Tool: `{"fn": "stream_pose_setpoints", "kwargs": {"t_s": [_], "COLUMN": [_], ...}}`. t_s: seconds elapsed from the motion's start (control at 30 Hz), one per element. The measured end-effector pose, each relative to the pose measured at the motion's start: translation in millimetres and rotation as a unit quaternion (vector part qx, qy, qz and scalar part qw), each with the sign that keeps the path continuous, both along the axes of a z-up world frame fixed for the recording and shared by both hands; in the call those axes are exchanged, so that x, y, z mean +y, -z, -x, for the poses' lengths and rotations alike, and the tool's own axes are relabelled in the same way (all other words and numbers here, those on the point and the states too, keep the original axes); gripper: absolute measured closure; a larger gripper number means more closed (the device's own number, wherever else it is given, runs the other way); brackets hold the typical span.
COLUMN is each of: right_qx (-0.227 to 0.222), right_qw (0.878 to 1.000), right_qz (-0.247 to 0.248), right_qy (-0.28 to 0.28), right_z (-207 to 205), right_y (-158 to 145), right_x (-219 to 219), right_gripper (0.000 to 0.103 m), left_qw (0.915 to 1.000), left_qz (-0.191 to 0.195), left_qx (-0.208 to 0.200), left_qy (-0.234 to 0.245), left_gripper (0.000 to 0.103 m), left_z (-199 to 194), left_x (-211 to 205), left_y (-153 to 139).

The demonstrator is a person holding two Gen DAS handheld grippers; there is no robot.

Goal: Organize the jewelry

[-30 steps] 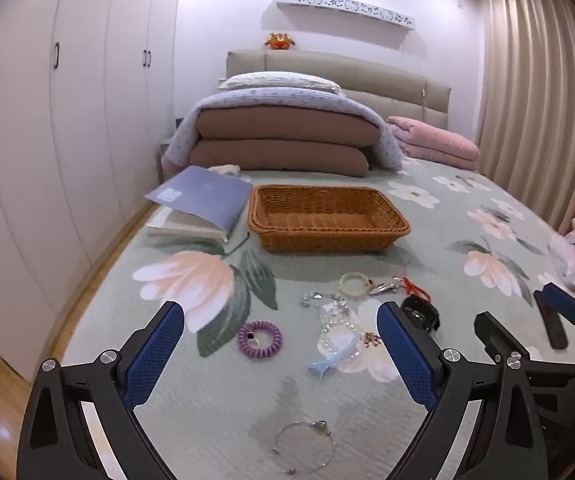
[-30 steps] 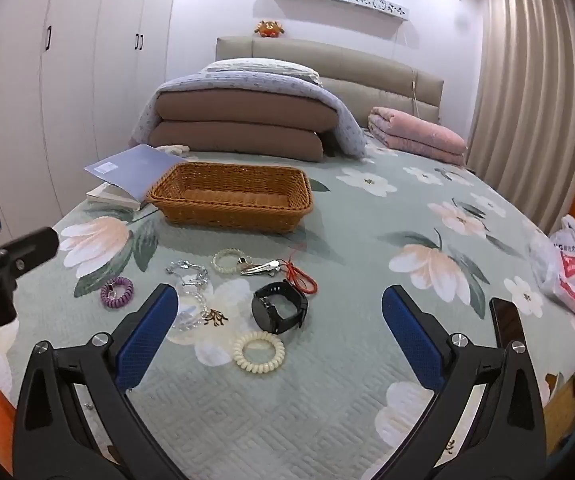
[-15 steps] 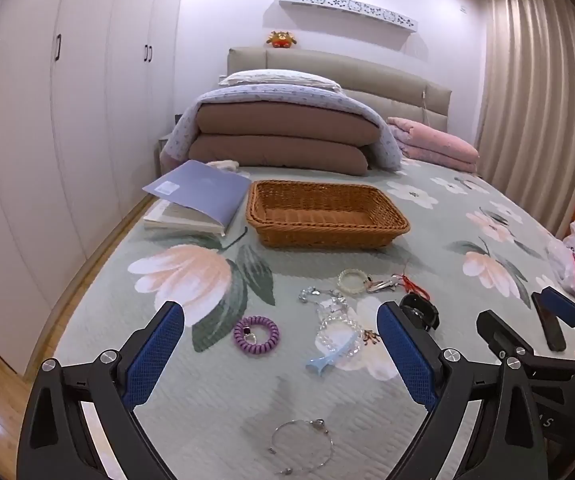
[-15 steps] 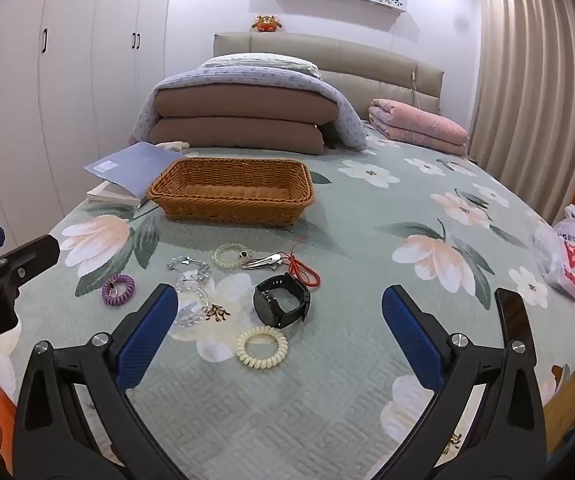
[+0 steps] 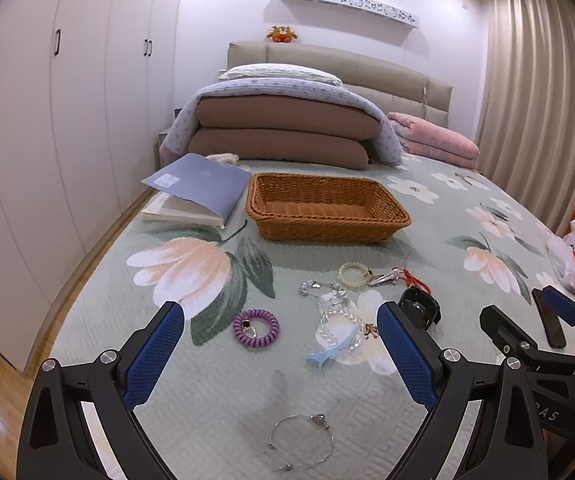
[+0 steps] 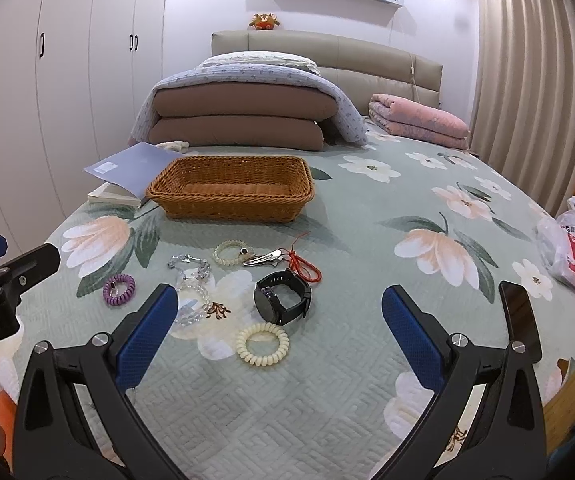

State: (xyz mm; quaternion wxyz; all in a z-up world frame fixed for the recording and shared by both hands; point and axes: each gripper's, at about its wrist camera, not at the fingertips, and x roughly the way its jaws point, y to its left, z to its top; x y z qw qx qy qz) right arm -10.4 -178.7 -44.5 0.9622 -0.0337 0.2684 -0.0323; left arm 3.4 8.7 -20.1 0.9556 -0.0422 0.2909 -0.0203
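Jaws of both your grippers stand spread wide and empty above the bed: your left gripper (image 5: 279, 348) with its blue pads either side of the purple coil hair tie (image 5: 256, 328), touching nothing; your right gripper (image 6: 279, 328) likewise clear of the cream coil hair tie (image 6: 262, 345) lying between its pads. The bed (image 6: 367, 240) carries a green quilted cover printed with large flowers. Scattered on it: a clear bead bracelet (image 5: 339, 322), a blue hair clip (image 5: 329, 354), a thin silver bangle (image 5: 301, 446) nearest you, a pale bead bracelet (image 6: 229, 253), a silver hair clip (image 6: 261, 259), a red cord (image 6: 305, 268) and a black smartwatch (image 6: 282, 302). The empty wicker basket (image 6: 229, 192) sits beyond them, a book (image 5: 197, 190) just beside it. Folded quilts (image 5: 283, 128) lie at the headboard; white wardrobes (image 5: 67, 100) line the left wall, curtains (image 6: 527, 80) the right.
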Motion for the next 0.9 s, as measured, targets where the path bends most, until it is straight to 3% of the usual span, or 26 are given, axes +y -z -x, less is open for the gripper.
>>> {"fn": "stream_pose_setpoints", "kwargs": {"t_s": [0.9], "right_qx": [0.02], "right_qw": [0.999], "right_qz": [-0.025], "right_qy": [0.0], "right_z": [-12], "right_y": [9], "right_x": [-9], "right_gripper": [0.0], "left_qw": [0.9998], "left_qz": [0.004], "left_qx": [0.019], "left_qy": [-0.007], "left_gripper": [0.006], "left_z": [-10], "left_x": [4], "left_y": [11]}}
